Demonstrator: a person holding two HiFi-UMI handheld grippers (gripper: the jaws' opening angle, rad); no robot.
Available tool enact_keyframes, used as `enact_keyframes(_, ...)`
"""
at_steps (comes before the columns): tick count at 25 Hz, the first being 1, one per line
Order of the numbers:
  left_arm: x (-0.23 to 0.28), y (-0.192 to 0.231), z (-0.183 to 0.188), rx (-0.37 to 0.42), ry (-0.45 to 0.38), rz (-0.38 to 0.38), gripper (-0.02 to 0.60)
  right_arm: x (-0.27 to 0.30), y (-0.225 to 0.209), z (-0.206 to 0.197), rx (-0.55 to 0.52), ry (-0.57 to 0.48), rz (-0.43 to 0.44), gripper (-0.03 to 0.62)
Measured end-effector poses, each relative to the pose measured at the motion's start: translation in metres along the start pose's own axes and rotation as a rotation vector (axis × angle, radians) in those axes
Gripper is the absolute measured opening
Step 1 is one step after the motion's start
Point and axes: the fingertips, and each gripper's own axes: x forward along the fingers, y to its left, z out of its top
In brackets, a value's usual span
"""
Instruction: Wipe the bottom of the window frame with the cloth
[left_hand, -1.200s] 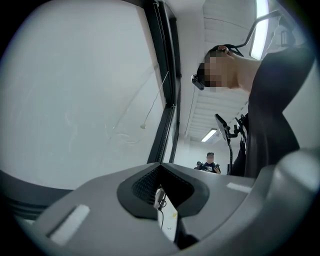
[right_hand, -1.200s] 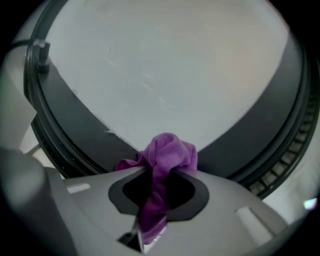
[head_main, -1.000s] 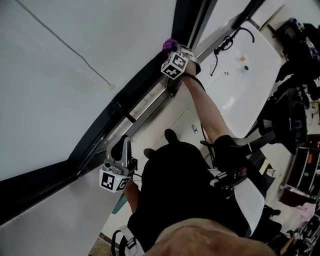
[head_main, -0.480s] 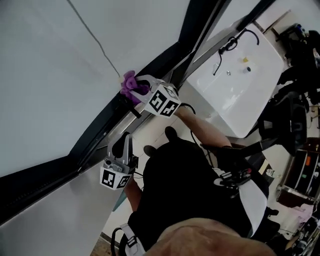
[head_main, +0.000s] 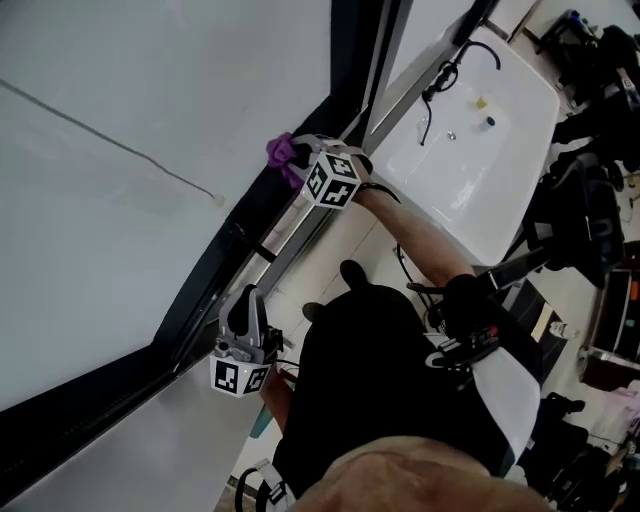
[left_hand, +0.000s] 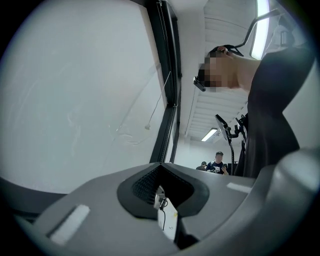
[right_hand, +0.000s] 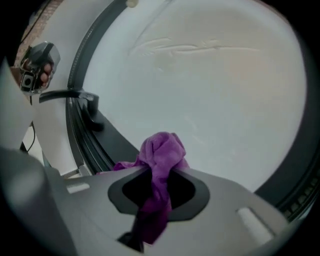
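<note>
Head view shows the dark window frame (head_main: 90, 405), the left hand-held gripper (head_main: 248, 302) closed on nothing, and the right hand-held gripper (head_main: 300, 162) clenched on the purple cloth (head_main: 282, 152) at the frame's edge, soft, light, probably best pinched by its bunched middle.

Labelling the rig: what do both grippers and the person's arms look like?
Left gripper and right gripper: grey bodies, black pads, each carrying a white cube with black square markers. The person wears a black short-sleeved top.
</note>
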Motion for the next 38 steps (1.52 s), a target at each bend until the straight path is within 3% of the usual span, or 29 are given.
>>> enact_keyframes(6, 0.013, 0.001, -0.005, 0.004, 0.011, -0.014, 0.0, -0.003, -0.083, -0.062, 0.011, 0.159, -0.146, 0.072)
enact_keyframes(10, 0.019, -0.005, -0.007, 0.005, 0.015, -0.026, 0.0, -0.006, -0.131, -0.102, -0.055, 0.359, -0.329, 0.067)
enact_keyframes(13, 0.019, -0.013, -0.006, 0.009, 0.012, -0.036, 0.0, -0.006, -0.138, -0.109, -0.12, 0.449, -0.396, 0.066)
enact_keyframes(21, 0.007, -0.016, 0.006, 0.016, -0.008, -0.041, 0.0, -0.017, -0.143, -0.112, -0.051, 0.45, -0.428, 0.068)
enact_keyframes(23, -0.002, -0.012, 0.01, 0.018, -0.019, -0.019, 0.0, -0.029, -0.133, -0.094, 0.053, 0.358, -0.396, 0.071)
enact_keyframes(27, -0.011, -0.011, 0.003, 0.006, -0.021, 0.017, 0.0, -0.08, -0.086, -0.019, 0.376, -0.099, -0.203, 0.071)
enact_keyframes(30, -0.006, -0.013, -0.001, -0.002, -0.014, -0.005, 0.0, -0.127, -0.056, 0.017, 0.458, -0.331, -0.103, 0.071)
enact_keyframes(33, 0.003, -0.013, -0.002, -0.001, -0.012, -0.031, 0.0, -0.164, -0.037, 0.038, 0.433, -0.42, -0.082, 0.071)
enact_keyframes(38, 0.014, -0.02, -0.005, -0.001, 0.001, -0.066, 0.0, -0.189, -0.011, 0.042, 0.415, -0.458, -0.047, 0.071)
